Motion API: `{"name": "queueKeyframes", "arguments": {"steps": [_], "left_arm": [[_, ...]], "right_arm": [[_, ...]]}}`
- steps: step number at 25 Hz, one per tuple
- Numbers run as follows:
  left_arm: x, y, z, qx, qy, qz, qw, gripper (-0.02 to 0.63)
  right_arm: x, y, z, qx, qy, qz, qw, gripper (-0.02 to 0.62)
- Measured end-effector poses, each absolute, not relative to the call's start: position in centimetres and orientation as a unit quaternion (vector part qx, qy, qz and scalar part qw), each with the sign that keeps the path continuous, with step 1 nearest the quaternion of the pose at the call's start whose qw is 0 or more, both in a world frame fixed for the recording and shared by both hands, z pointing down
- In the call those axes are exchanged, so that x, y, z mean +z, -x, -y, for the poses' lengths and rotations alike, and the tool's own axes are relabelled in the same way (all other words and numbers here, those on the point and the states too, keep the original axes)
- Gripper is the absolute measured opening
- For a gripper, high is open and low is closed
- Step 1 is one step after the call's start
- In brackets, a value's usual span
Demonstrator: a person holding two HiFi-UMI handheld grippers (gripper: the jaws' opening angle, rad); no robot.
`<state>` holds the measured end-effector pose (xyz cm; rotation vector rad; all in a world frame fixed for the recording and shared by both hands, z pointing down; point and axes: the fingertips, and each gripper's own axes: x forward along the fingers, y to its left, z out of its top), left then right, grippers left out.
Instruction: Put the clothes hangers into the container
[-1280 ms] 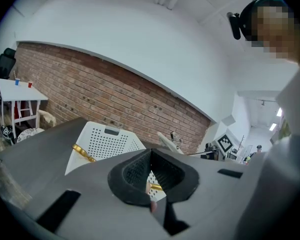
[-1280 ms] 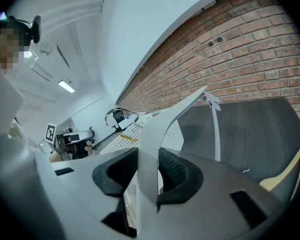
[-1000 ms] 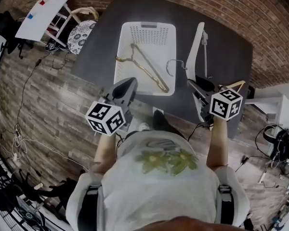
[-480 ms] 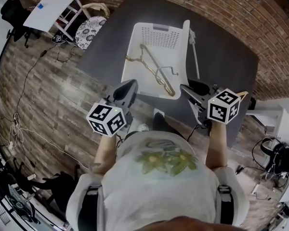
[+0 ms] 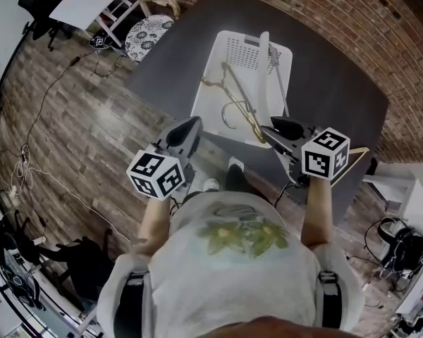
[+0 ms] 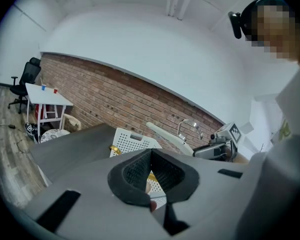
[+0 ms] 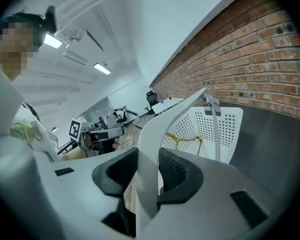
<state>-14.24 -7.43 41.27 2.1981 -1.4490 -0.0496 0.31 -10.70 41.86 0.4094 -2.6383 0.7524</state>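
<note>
Right hand-held gripper (image 7: 147, 159): clenched on the white hanger (image 7: 152, 134), with both dark pads pressing one flat white arm of it near its end.
White hanger: it runs from the pads away over the right side of the white container (image 5: 209, 96) and is tilted upward. Its metal hook (image 5: 229, 115) hangs above the container's inside. Whether any part rests on the rim is hard to tell from these angles.
Left hand-held gripper (image 6: 151, 152): clenched with its tips meeting and nothing between them. It is held near the container's near left corner, apart from it.
Gold hanger (image 5: 234, 94): lies inside the white container on its bottom, slanting from the far left toward the near right, under the white hanger.
White container: a basket with perforated walls, standing on the dark grey desk (image 5: 331, 83) close to the edge nearest the person.
Desk: its far side lies along a brick wall (image 5: 352, 20), and a wooden floor (image 5: 70, 139) spreads to the left.
</note>
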Motion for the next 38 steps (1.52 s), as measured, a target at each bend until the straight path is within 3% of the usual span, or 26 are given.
{"name": "queueKeyframes", "arguments": {"steps": [38], "left_arm": [[42.3,18.8,9.5,-0.026,-0.76,0.591,0.269,0.029]], "right_arm": [[47.5,6.0,15.7,0.341,-0.07,0.89,0.294,0.149]]}}
